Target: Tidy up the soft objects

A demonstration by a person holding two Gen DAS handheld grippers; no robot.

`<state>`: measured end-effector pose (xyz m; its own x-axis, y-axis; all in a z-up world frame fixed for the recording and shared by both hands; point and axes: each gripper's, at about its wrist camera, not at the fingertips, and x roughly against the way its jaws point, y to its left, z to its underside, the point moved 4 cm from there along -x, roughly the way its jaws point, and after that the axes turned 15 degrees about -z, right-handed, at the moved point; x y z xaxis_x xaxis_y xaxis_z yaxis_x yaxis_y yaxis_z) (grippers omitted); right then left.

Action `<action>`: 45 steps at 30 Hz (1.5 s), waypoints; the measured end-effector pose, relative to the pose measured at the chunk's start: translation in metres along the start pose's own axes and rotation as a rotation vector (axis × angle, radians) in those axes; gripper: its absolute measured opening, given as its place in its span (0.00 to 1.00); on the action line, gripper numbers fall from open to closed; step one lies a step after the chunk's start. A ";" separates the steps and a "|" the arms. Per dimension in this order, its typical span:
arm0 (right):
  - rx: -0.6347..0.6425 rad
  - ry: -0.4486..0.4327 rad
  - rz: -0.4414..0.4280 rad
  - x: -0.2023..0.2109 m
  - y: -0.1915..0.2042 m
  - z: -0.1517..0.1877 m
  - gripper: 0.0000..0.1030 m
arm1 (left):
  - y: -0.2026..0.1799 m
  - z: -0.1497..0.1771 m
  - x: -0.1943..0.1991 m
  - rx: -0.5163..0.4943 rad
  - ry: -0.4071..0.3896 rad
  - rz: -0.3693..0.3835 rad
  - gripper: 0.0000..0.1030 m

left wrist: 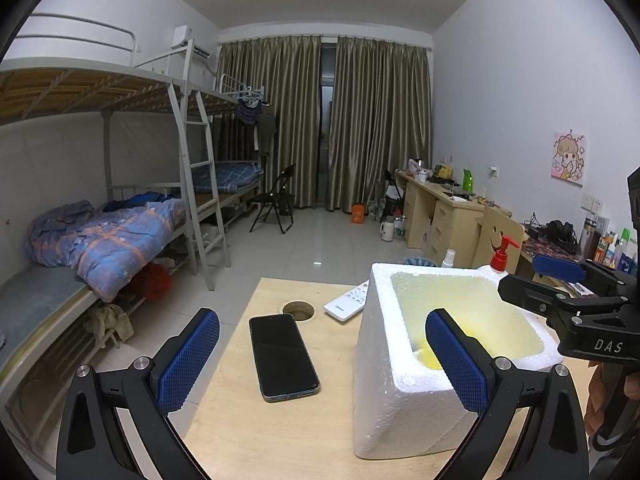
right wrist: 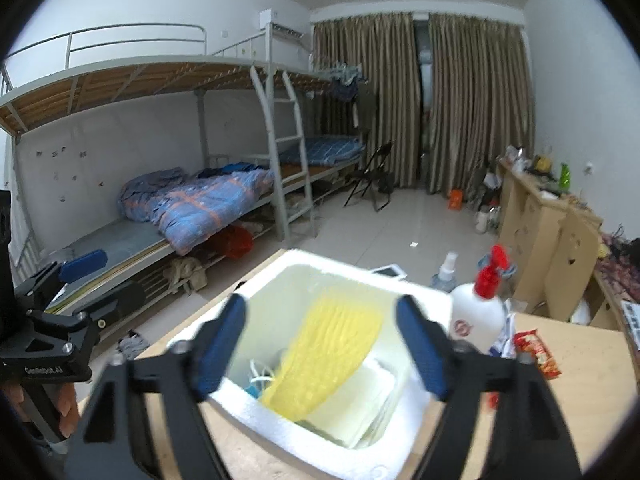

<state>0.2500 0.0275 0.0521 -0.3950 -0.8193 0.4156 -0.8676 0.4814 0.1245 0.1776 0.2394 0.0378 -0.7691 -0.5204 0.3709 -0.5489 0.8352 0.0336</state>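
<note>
The yellow mesh sleeve [right wrist: 324,352] lies inside the white foam box [right wrist: 280,264], draped over a stack of pale foam sheets [right wrist: 360,412], its long axis running from the box's near edge up toward its far wall. It sits directly ahead of and below the right gripper [right wrist: 320,344], between the lines of the two blue pads; the jaws stand wide apart and neither pad touches it, so it looks released and resting on its own. A white cable [right wrist: 260,376] curls at the bottom beside it.

The left gripper [left wrist: 320,360] hangs off to the box's left side, jaws open and empty, one pad over the near rim and the other over the bare worktop [left wrist: 248,440] by a dark phone [left wrist: 284,356]. The right hand is plainly nearer the sleeve.

Around the box stand a pump bottle [right wrist: 480,312], a spray bottle [right wrist: 444,272], a red snack packet [right wrist: 536,354] and a white remote [left wrist: 348,300].
</note>
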 end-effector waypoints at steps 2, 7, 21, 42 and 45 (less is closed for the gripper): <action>0.003 0.002 0.012 0.001 0.000 0.001 0.87 | 0.000 0.000 0.001 -0.004 -0.002 0.001 1.00; -0.009 0.008 0.003 0.000 -0.003 0.001 0.87 | 0.002 -0.001 0.003 -0.007 -0.010 -0.003 1.00; -0.022 -0.023 0.010 0.018 -0.006 -0.002 0.87 | -0.004 -0.002 0.016 0.013 -0.023 0.008 1.00; -0.082 -0.088 0.057 0.077 -0.017 0.005 1.00 | -0.048 -0.008 0.062 -0.035 -0.071 0.081 1.00; -0.079 -0.103 0.075 0.089 -0.017 0.004 1.00 | -0.055 -0.008 0.069 -0.039 -0.071 0.094 1.00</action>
<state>0.2285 -0.0548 0.0828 -0.4900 -0.8061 0.3319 -0.8100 0.5617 0.1686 0.1571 0.1593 0.0694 -0.8389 -0.4492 0.3073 -0.4607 0.8867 0.0386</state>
